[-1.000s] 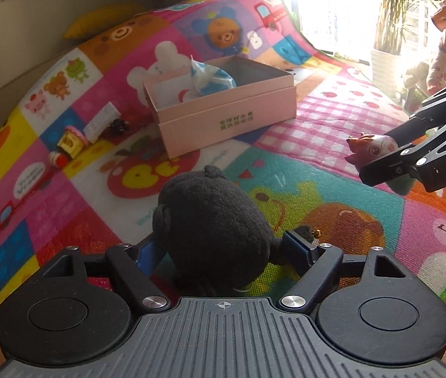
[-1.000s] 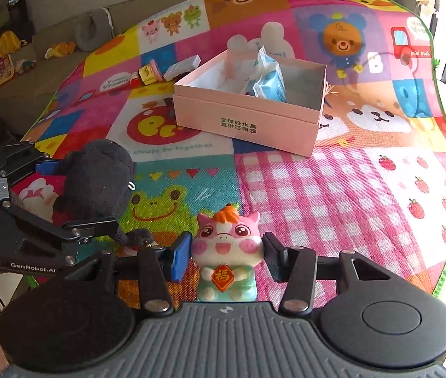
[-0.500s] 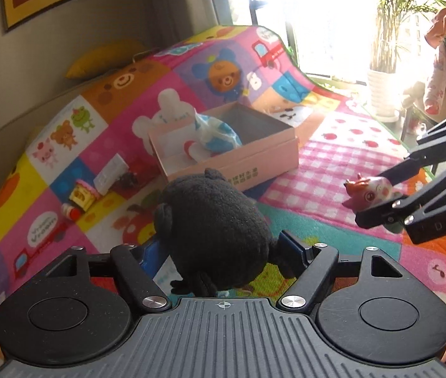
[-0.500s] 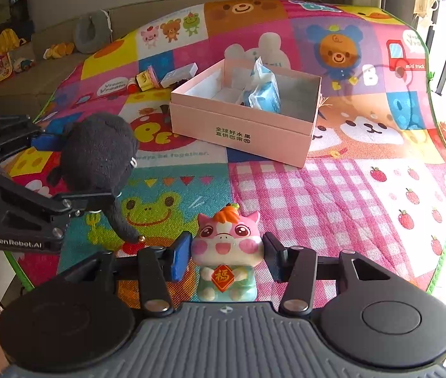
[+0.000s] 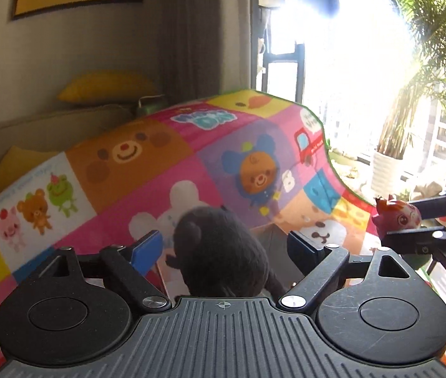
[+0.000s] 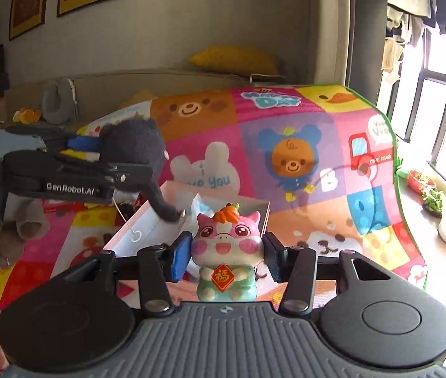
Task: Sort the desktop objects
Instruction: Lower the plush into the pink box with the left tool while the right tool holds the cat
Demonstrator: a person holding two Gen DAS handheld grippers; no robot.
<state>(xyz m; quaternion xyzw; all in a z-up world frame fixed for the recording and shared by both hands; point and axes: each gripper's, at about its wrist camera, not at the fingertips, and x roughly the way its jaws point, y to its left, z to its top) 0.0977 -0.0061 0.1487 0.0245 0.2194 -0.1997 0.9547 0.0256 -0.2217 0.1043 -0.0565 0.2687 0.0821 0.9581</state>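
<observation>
My left gripper (image 5: 224, 245) is shut on a black plush toy (image 5: 219, 249) and holds it in the air over the pink box (image 6: 159, 220); the toy also shows in the right wrist view (image 6: 134, 151), with one dangling leg reaching into the box. My right gripper (image 6: 226, 252) is shut on a pink pig figurine (image 6: 226, 252) with a green body, held just in front of the box. The figurine shows at the right of the left wrist view (image 5: 396, 217). A blue-white packet (image 6: 199, 208) lies in the box.
A colourful cartoon play mat (image 6: 286, 157) covers the surface and rises at the back. A sofa with a yellow cushion (image 6: 232, 60) stands behind it. Small items (image 6: 122, 208) lie on the mat left of the box. Potted plants (image 5: 390, 163) stand at the window on the right.
Both grippers have risen and moved forward toward the box with their toys. The black plush now hangs over the box's left side; the pig is close to its front wall.
</observation>
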